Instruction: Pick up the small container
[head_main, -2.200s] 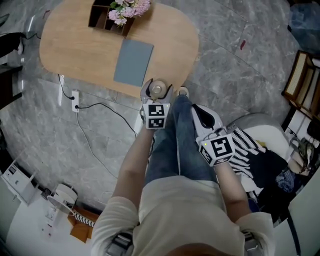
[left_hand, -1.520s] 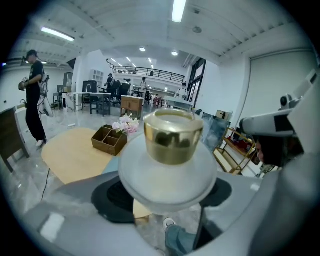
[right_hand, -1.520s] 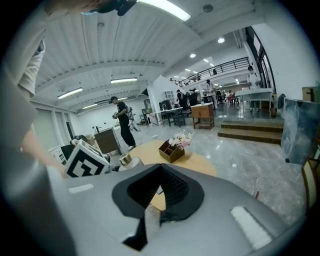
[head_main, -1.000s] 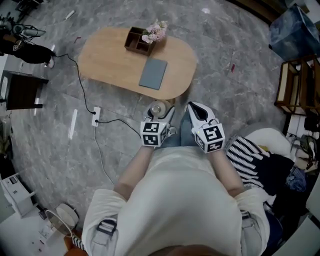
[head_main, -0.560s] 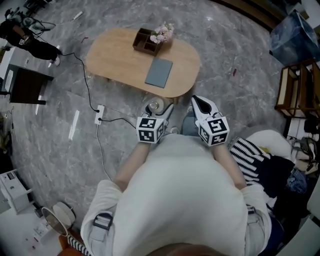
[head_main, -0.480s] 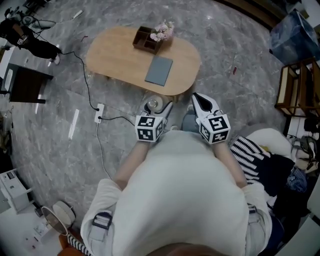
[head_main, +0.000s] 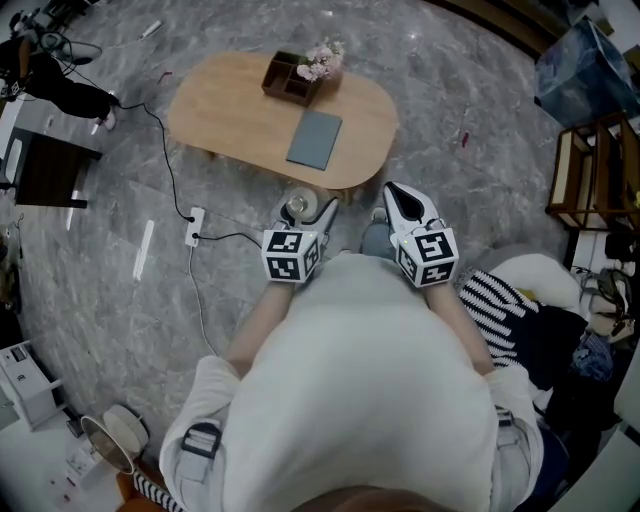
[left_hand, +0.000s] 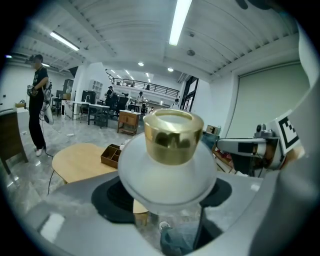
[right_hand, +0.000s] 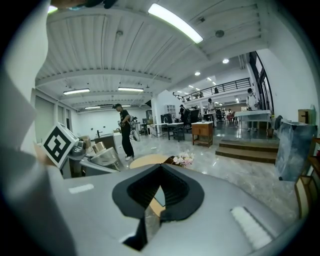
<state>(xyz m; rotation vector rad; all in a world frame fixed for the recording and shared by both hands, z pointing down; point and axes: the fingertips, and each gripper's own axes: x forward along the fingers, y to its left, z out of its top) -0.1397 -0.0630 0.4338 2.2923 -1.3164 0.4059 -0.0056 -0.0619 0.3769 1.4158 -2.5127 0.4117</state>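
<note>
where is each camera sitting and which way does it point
Head view: on the person's head, steeply down at the table; shows torso, arms, left gripper, right gripper.
Left gripper view: rides it, out over the table, along jaws shut on the small container.
Right gripper view: rides it, along shut empty jaws.
Shared: all show the table.

**What lies around you**

Ahead of you stands an oval wooden table (head_main: 230, 110). A grey pad (head_main: 314, 139) lies by its near edge. A wooden tray (head_main: 285, 78) holding pink flowers (head_main: 322, 60) sits at its far edge. A power strip (head_main: 193, 227) lies on the marble floor (head_main: 100, 300) to your left, and a striped cloth (head_main: 490, 300) is on your right.
</note>
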